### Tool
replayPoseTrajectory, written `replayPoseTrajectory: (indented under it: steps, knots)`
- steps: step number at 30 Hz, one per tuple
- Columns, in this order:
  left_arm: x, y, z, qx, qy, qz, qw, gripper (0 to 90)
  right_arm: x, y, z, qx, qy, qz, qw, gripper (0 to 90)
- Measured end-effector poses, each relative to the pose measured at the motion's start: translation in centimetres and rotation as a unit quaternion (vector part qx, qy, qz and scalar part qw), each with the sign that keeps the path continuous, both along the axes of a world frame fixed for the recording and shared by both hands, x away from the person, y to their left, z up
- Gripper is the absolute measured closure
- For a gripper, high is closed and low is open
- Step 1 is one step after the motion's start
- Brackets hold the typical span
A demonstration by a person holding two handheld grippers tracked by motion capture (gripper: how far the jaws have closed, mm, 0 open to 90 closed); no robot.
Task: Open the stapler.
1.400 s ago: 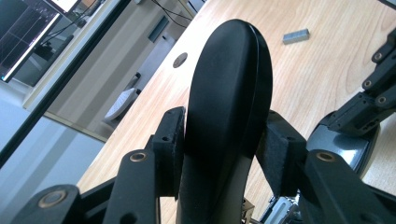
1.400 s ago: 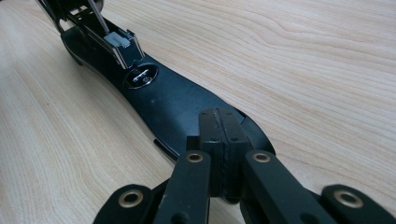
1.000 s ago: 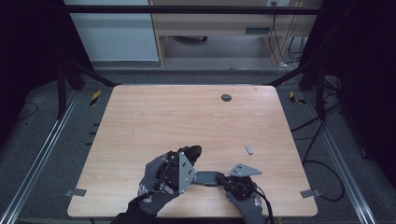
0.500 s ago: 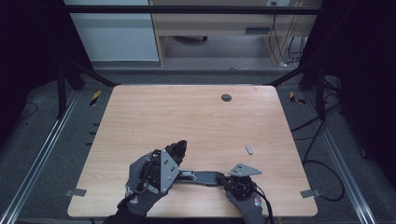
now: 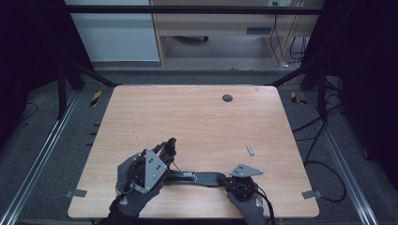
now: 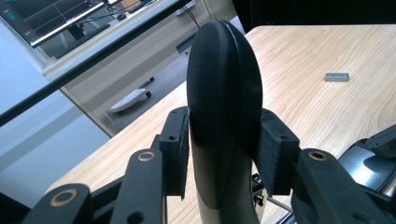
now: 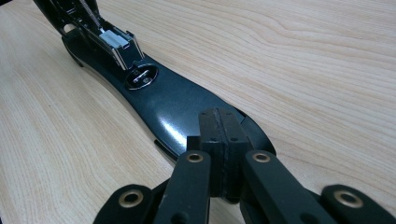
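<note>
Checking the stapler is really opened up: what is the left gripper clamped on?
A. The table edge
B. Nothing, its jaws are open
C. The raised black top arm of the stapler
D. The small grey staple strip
C: in the left gripper view both pads press the sides of the stapler's raised top arm, while the staple strip lies apart on the table.

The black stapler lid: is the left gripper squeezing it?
Touching. In the left gripper view, the left gripper has both padded black jaws pressed flat against the sides of the raised, rounded black plastic stapler lid, with no gap showing.
</note>
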State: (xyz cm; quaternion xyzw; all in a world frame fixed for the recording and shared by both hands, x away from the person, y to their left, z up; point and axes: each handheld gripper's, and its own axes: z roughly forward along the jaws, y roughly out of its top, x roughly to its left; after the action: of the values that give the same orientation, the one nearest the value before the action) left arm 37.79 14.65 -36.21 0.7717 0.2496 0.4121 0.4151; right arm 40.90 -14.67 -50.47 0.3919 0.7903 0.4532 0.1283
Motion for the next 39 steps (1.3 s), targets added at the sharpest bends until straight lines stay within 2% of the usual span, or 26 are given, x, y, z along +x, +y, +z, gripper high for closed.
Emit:
replayPoseTrajectory:
  steps: [6,13,20,39]
  knots:
    - [0.0,1.1,0.0,-0.028,0.005,0.003,0.9996,58.8,0.0,0.0,0.0,0.001,0.001,0.0,1.0,90.0]
    - [0.1,2.1,0.1,-0.046,0.009,0.009,0.9988,58.8,0.0,0.0,0.0,0.002,0.002,0.0,1.0,90.0]
    - [0.1,4.4,0.1,-0.078,0.02,0.016,0.9966,58.3,0.1,0.0,0.0,0.003,0.002,0.001,1.0,90.0]
    - [0.2,6.9,0.1,-0.071,0.024,0.028,0.9968,55.0,0.1,-0.1,0.0,0.004,0.004,0.001,1.0,90.0]
